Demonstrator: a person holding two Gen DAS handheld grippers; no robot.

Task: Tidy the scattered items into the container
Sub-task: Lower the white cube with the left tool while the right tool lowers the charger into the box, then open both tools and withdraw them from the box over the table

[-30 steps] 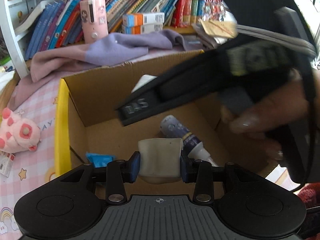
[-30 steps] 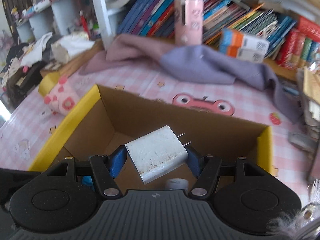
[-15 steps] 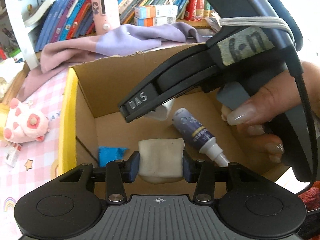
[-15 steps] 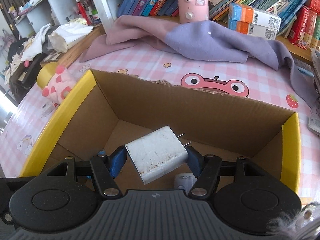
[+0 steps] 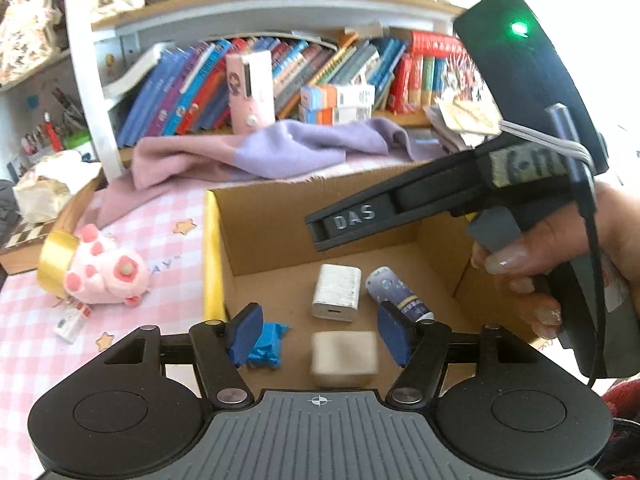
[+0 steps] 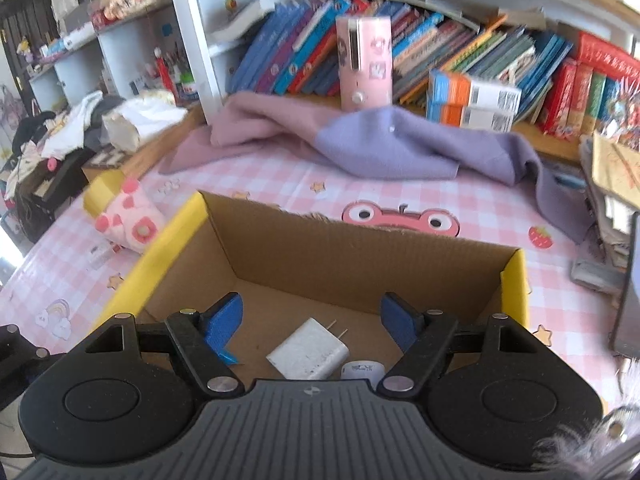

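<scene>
The cardboard box (image 5: 280,220) with yellow edges (image 6: 360,252) sits on the pink checked table. My left gripper (image 5: 320,332) hangs over it, its jaws opening. A blurred beige block (image 5: 344,354) lies loose between the fingers, and the pads do not touch it. On the box floor lie a white charger (image 5: 336,293), a small dark-blue bottle (image 5: 394,294) and a blue crumpled piece (image 5: 266,346). My right gripper (image 6: 312,322) is also opening above the box. The charger (image 6: 308,350) rests on the floor below it, free of the pads.
A pink plush toy (image 5: 104,276) and a yellow tape roll (image 5: 56,260) lie left of the box, with a small white packet (image 5: 72,322) nearby. A purple and pink cloth (image 6: 380,148) is draped behind, in front of the bookshelf (image 6: 440,60). A hand (image 5: 540,256) holds the right gripper.
Both grippers opened. The left one let go of the beige block and the right one let go of the white charger, which now lies on the box floor. Both views pulled back and up.
</scene>
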